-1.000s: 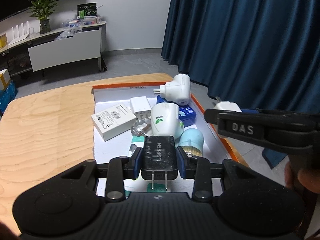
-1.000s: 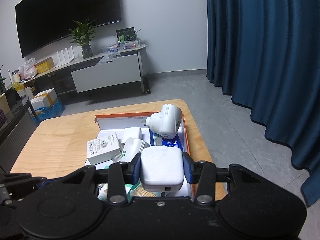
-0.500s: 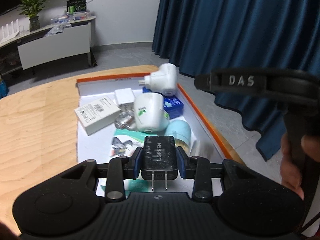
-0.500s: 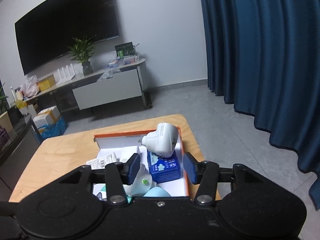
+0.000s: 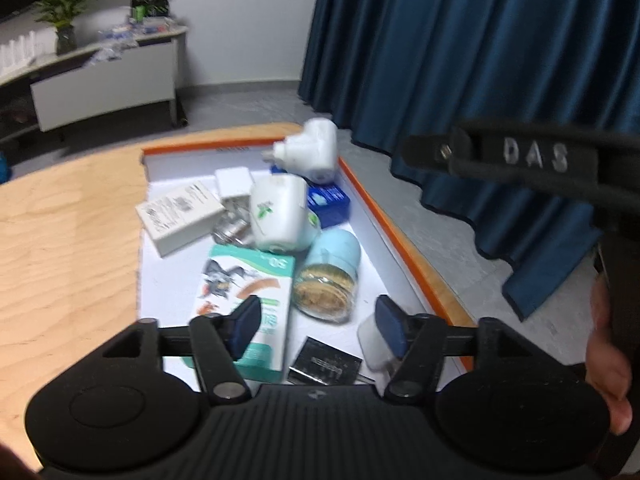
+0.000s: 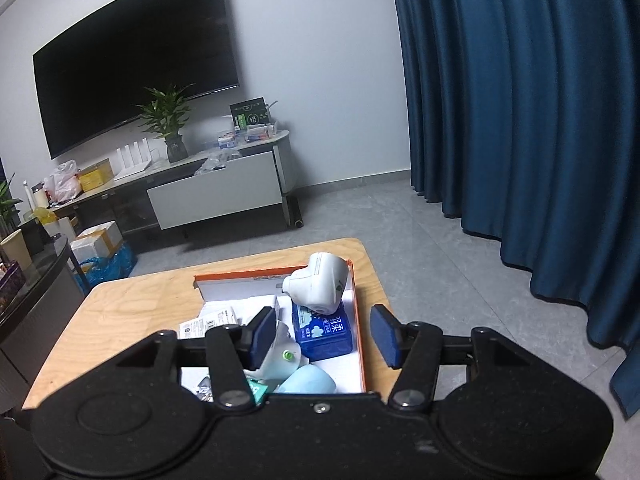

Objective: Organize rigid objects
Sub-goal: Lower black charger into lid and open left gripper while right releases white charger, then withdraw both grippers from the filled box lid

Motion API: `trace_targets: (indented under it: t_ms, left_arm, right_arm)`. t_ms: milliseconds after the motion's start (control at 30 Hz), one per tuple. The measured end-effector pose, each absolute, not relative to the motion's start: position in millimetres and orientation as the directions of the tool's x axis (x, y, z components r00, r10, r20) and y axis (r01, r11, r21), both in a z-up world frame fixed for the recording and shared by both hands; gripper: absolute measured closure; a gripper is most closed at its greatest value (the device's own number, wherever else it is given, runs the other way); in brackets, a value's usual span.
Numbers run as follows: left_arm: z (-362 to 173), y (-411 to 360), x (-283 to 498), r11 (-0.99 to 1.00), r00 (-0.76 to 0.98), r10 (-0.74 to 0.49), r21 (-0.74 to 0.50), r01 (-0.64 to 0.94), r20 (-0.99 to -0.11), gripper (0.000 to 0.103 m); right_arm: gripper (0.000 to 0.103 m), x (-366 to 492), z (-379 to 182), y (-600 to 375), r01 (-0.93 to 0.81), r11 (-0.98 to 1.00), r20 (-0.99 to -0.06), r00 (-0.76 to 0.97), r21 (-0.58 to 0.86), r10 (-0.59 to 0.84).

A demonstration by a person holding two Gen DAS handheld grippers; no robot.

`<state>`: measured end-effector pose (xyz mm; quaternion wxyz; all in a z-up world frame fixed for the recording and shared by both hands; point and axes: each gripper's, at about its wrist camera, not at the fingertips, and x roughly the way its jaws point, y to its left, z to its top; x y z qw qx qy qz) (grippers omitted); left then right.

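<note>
The left gripper point(image 5: 318, 330) stands with its jaws parted, having just been opening, and nothing is pinched between the blue pads. Below the gap, a black charger point(image 5: 326, 366) lies on the white floor of the orange-rimmed box point(image 5: 404, 250). A white charger point(image 5: 370, 340) sits just behind the right-hand pad; whether it touches the pad cannot be told.

The right gripper point(image 6: 324, 338) is also parted and empty, its jaws having just been opening, and it hangs above the same box point(image 6: 358, 320).

Counted in the box from the left wrist view:
- Two white plug-in devices, one point(image 5: 310, 152) at the far end, one with a green logo point(image 5: 280, 216) in the middle.
- One blue tissue pack point(image 5: 330, 204).
- One jar with a pale blue lid point(image 5: 330, 276), lying on its side.
- One teal and white carton point(image 5: 248, 296).
- One flat white labelled box point(image 5: 180, 218).
- One small white cube point(image 5: 234, 182).
- One clear, shiny item point(image 5: 232, 232), too blurred to name.

The box rests on a wooden table point(image 5: 68, 240). A person's hand point(image 5: 608, 368) holds the right gripper's handle beside a blue curtain point(image 5: 480, 60).
</note>
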<state>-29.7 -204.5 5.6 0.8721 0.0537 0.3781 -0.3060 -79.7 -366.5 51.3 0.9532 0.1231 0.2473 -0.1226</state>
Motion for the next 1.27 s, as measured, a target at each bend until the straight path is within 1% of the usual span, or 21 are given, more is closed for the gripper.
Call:
trace_targets:
  t_ms: [67,167,200,233,267,467,667,967,1267]
  left_arm:
    - [12,-201,-33,0.821,0.555,-0.477,-0.121,0.557,-0.682,0.023]
    - [20,-196,-39,0.843,0.589,-0.449,-0.101,0.528,-0.672,0.017]
    - [21,-194,-41,0.851,0.597,-0.435,-0.092,0.516,-0.674,0.012]
    - [22,-193,-42,0.861,0.604,-0.418,-0.083,0.502,-0.679,0.004]
    - [22,-192,-44,0.872,0.611,-0.397,-0.073,0.485,-0.685,0.0]
    - [23,-184,-52,0.91,0.631,-0.32,-0.043,0.413,-0.706,0.0]
    - [23,-180,-62,0.919,0.641,-0.283,-0.009,0.395,-0.713,0.0]
    - [20,-175,-75,0.923,0.632,-0.272,-0.01,0.386,-0.726,0.0]
    - [21,-168,-78,0.933,0.645,-0.256,-0.011,0.359,-0.72,0.0]
  right_arm:
    - [0.035,-85,52,-364,0.288,0.942,-0.504,0.848,0.173,-0.166]
    - [0.031,-93,54,-361,0.279,0.948,-0.511,0.843,0.155,-0.165]
    - [0.03,-97,54,-359,0.275,0.95,-0.514,0.842,0.15,-0.163]
    - [0.029,-100,54,-358,0.27,0.952,-0.519,0.84,0.147,-0.158]
    - [0.027,-103,53,-358,0.265,0.953,-0.525,0.837,0.146,-0.152]
    - [0.026,-126,48,-352,0.253,0.958,-0.547,0.825,0.135,-0.141]
    - [0.025,-143,43,-348,0.258,0.957,-0.562,0.815,0.136,-0.141]
    - [0.025,-162,38,-343,0.276,0.953,-0.58,0.8,0.123,-0.157]
    - [0.024,-165,38,-337,0.28,0.955,-0.585,0.793,0.103,-0.169]
